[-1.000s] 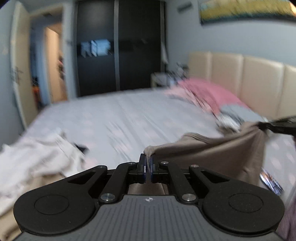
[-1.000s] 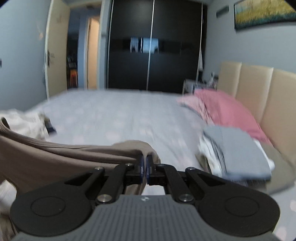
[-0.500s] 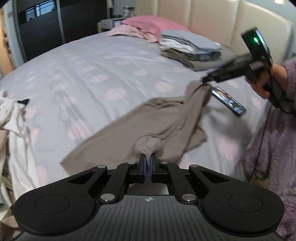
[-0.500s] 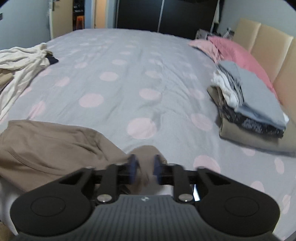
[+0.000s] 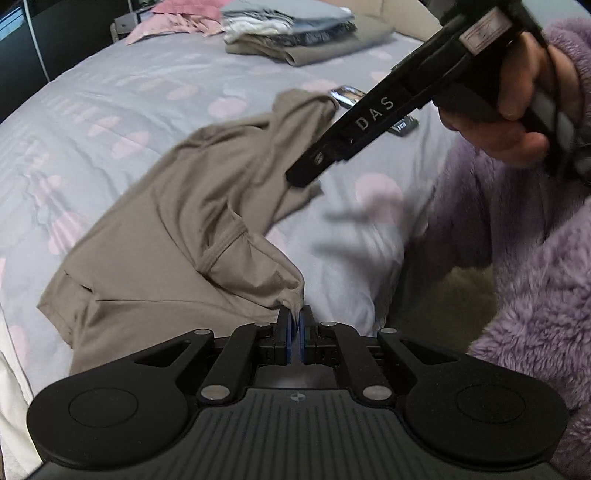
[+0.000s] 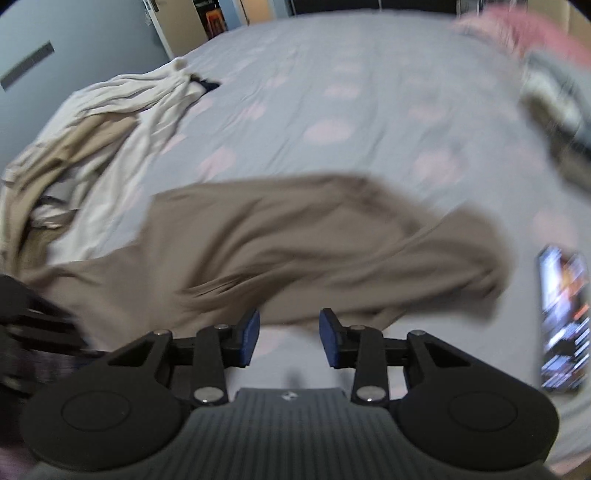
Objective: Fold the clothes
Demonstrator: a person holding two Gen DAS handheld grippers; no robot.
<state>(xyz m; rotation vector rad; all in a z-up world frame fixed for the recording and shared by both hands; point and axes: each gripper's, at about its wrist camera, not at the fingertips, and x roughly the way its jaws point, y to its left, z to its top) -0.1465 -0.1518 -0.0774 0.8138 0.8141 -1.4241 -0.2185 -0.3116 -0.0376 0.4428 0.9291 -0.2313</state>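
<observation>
This is a bedroom in a home. A wide bed (image 6: pixel 369 74) fills both views, covered with a grey sheet dotted with pale pink spots. In the left wrist view, at twelve o'clock, a stack of folded clothes (image 5: pixel 291 33) sits near a pink pillow (image 5: pixel 177 14) at eleven o'clock, with a padded beige headboard (image 5: pixel 402 14) behind at one o'clock. In the right wrist view, a heap of unfolded laundry (image 6: pixel 92 140) lies at ten o'clock on the bed, a doorway (image 6: pixel 221 18) opens at eleven o'clock beside a grey wall (image 6: pixel 74 40), and a phone (image 6: pixel 563 317) rests on the sheet at three o'clock. A fluffy purple sleeve (image 5: pixel 517 258) of home wear shows at three o'clock.
</observation>
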